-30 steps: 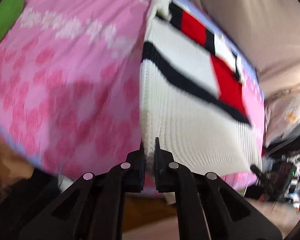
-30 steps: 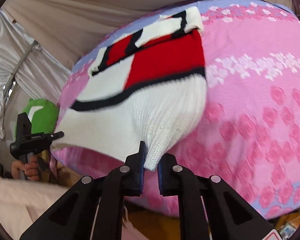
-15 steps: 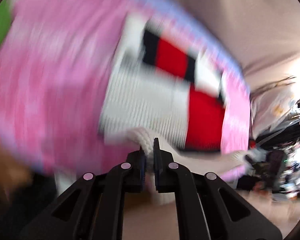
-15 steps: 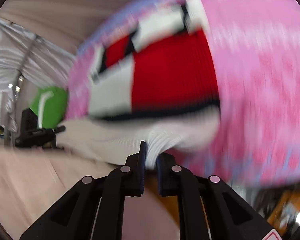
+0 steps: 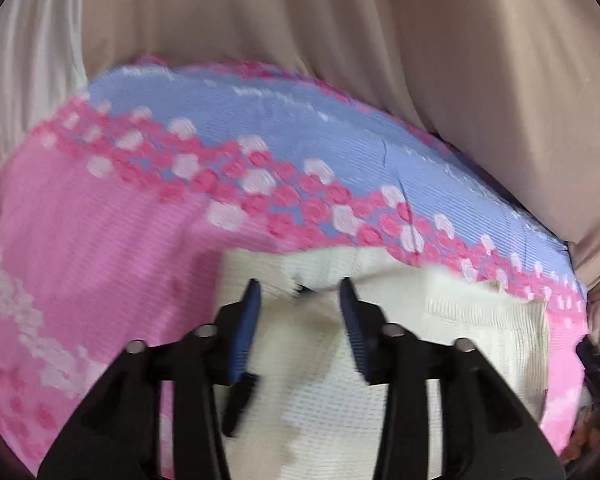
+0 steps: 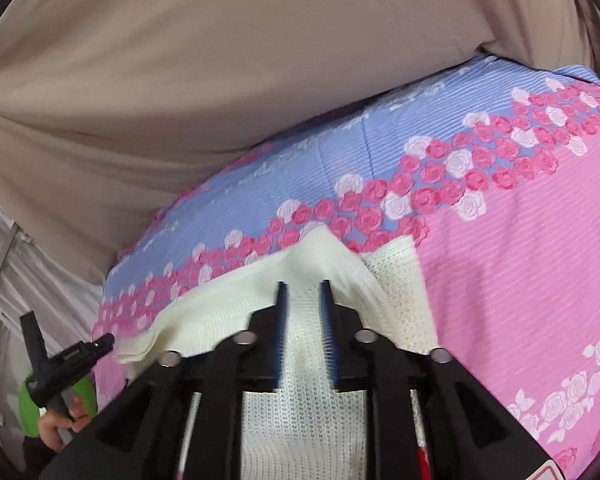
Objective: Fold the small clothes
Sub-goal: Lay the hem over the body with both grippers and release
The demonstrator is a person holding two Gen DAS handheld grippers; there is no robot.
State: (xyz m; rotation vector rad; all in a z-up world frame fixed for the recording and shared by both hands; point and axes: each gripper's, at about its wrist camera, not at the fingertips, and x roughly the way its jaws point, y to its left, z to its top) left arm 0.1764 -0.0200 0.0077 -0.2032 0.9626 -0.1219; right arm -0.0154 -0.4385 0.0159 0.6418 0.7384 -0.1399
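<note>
- While both sets of tongs hang over the folded hem, best to let the cloth drop free before lifting away, then draw straight back so no pad drags the fresh fold out of line.
- Left black two-finger gripper with blue pads (image 5: 298,296): jaws opening, roughly half spread, cloth visible in the gap beneath but neither pad pressing on it; nothing gripped.
- Right black two-finger gripper with blue pads (image 6: 302,284): jaws opening likewise, a narrower gap, knit under and between the fingers, no pinch to be seen.
- Cream ribbed knit sweater (image 5: 480,320): lying doubled over on the bed directly below both grippers, top layer laid over the lower one, its far edge a little rumpled and peaked near the right gripper (image 6: 316,248); worth patting flat before the next fold.
- Pink bedsheet with rose bands and a blue stripe (image 6: 520,240): spread under the sweater and on beyond it.
- Far off, beige draped curtain (image 5: 380,60) behind the bed; at the right view's low left edge, a hand (image 6: 56,428) on the other gripper's handle.
</note>
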